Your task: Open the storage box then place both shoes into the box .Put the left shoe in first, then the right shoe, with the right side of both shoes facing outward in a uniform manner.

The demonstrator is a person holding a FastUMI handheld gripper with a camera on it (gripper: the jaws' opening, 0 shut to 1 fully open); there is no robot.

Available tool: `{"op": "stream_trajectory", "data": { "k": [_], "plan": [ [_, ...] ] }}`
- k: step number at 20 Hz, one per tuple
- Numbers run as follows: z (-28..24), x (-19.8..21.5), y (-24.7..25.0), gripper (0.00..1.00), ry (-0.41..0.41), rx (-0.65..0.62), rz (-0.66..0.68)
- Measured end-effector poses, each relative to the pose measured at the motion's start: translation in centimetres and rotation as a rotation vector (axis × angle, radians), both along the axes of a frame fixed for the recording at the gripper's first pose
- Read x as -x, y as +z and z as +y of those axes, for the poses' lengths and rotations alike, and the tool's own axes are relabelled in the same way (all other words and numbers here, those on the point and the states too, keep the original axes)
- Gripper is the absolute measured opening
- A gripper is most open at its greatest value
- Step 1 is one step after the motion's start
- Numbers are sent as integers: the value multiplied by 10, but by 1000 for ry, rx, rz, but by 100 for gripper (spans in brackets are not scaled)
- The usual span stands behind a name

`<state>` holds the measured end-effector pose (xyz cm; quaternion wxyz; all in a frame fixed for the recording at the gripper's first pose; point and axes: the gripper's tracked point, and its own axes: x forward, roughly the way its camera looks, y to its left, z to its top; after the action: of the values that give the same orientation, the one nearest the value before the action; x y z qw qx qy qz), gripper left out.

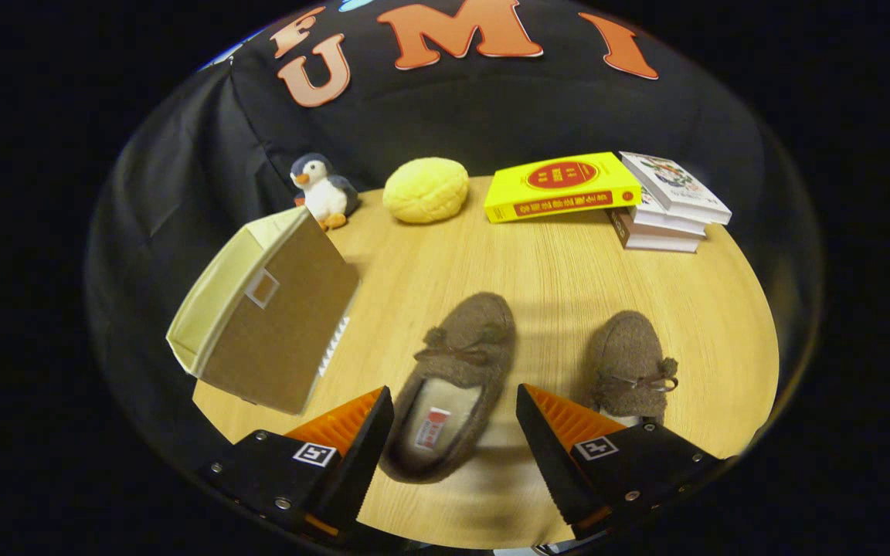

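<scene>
Jaws of the gripper [454, 432] hang spread above the counter [553, 270], one brown slipper [456, 378] between them, seemingly untouched. At two o'clock the other slipper [630, 363] is partly hidden by a finger. At ten o'clock the storage box [267, 309] stands closed; books [607, 197] lie beyond.

Box [263, 309] left of shoes; one shoe [456, 382] between gripper [454, 432] jaws, apart.

brown fuzzy shoes [460, 363], tan and cream storage box [271, 324], yellow book [561, 185], wood-grain table [538, 262]
</scene>
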<state>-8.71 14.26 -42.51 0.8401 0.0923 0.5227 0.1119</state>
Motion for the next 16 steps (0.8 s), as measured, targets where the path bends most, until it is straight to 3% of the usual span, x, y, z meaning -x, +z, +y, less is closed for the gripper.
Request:
{"op": "stream_trajectory", "data": {
  "k": [7, 12, 16],
  "plan": [
    [-10, -1, -56, 79, -5, 75, 104],
    [2, -16, -71, 37, -80, 38, 161],
    [2, -19, -70, 11, -162, 8, 197]
  ]
}}
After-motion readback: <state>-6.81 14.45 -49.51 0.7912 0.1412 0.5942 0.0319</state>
